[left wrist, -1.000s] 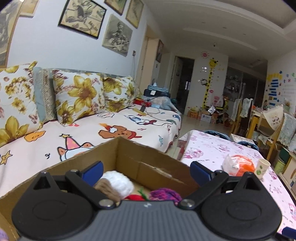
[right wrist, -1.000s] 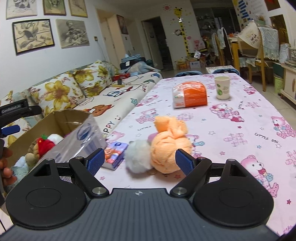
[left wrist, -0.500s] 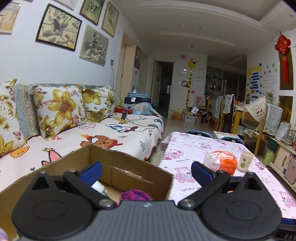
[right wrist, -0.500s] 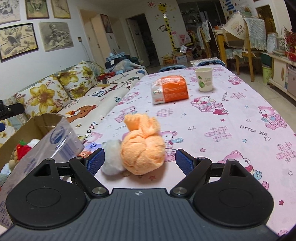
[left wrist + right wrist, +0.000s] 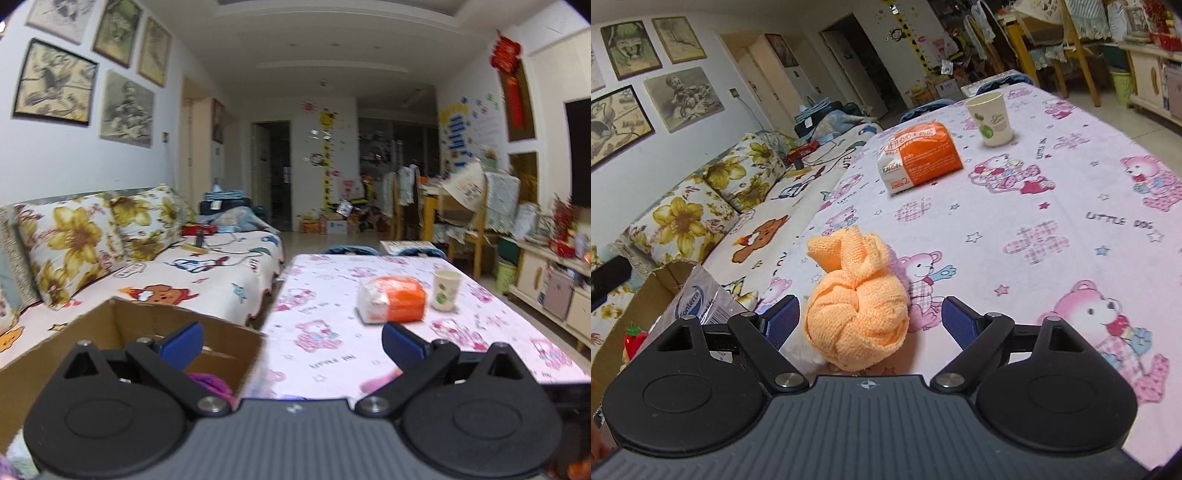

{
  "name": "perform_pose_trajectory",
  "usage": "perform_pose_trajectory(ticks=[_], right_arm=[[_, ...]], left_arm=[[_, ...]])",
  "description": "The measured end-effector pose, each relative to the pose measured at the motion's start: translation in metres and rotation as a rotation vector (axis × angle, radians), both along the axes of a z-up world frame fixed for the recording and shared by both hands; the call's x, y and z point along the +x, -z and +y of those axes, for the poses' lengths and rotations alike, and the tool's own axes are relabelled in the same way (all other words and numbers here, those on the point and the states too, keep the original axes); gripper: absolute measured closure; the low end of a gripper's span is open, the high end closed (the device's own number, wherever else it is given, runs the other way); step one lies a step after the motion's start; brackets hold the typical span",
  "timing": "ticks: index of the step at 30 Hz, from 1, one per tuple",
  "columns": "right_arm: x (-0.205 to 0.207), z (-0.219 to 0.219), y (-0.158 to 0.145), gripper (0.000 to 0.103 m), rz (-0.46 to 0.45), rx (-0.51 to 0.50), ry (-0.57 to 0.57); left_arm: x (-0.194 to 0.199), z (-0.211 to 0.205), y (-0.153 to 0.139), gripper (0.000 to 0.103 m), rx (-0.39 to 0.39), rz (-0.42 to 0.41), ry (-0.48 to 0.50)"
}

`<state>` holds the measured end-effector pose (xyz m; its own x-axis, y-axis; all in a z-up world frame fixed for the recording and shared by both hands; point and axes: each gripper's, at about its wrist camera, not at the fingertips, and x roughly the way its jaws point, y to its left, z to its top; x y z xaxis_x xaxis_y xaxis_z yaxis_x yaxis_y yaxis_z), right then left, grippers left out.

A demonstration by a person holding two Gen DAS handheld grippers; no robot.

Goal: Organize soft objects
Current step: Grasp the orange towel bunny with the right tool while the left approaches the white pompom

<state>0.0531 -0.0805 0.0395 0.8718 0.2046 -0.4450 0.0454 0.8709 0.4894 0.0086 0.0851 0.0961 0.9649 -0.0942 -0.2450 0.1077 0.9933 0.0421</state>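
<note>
An orange knotted cloth ball (image 5: 855, 314) lies on the pink bear tablecloth (image 5: 1034, 229). My right gripper (image 5: 870, 317) is open, its blue pads on either side of the ball, not touching it. A white fluffy thing (image 5: 801, 354) lies just left of the ball, mostly hidden. A cardboard box (image 5: 122, 325) stands at the table's left edge with a purple soft thing (image 5: 208, 382) inside; a red toy (image 5: 635, 338) in it shows in the right wrist view. My left gripper (image 5: 291, 341) is open and empty, over the box's right rim.
An orange-and-white tissue pack (image 5: 918, 155) and a paper cup (image 5: 991, 118) stand farther back on the table. A clear plastic pack with blue print (image 5: 698, 299) leans at the box. A sofa with flowered cushions (image 5: 74, 240) runs along the left. Chairs stand beyond the table.
My right gripper has moved forward and down so the orange ball now sits between its pads. My left gripper has swung right, from over the box toward the table.
</note>
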Motion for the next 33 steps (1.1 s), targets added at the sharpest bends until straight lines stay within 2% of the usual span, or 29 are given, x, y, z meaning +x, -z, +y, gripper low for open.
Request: perform_pose_trajectory(ticks=[5,12,19,28,31,33], right_arm=[[0.010,-0.003,0.005,0.000,0.002,0.061,-0.047],[0.021,0.000,0.005,0.000,-0.003,0.147,-0.078],[0.029,0.010,0.008,0.000,0.013,0.121,-0.089],[0.032,0.008,0.020,0.000,0.078,0.110,-0.069],[0.030,0.005,0.020,0.000,0.075,0.137,-0.074],[0.030,0.006,0.017,0.009,0.070,0.129,-0.084]], left_arm=[[-0.002,-0.018,0.011,0.001,0.069,0.018,0.112],[0.002,-0.028,0.033,0.001,0.148,0.067,0.180],[0.012,-0.044,0.056,0.002,0.246,0.142,0.216],[0.026,-0.051,0.072,0.009,0.253,0.212,0.194],[0.030,-0.056,0.077,0.014,0.259,0.229,0.201],[0.033,-0.060,0.080,0.016,0.266,0.237,0.203]])
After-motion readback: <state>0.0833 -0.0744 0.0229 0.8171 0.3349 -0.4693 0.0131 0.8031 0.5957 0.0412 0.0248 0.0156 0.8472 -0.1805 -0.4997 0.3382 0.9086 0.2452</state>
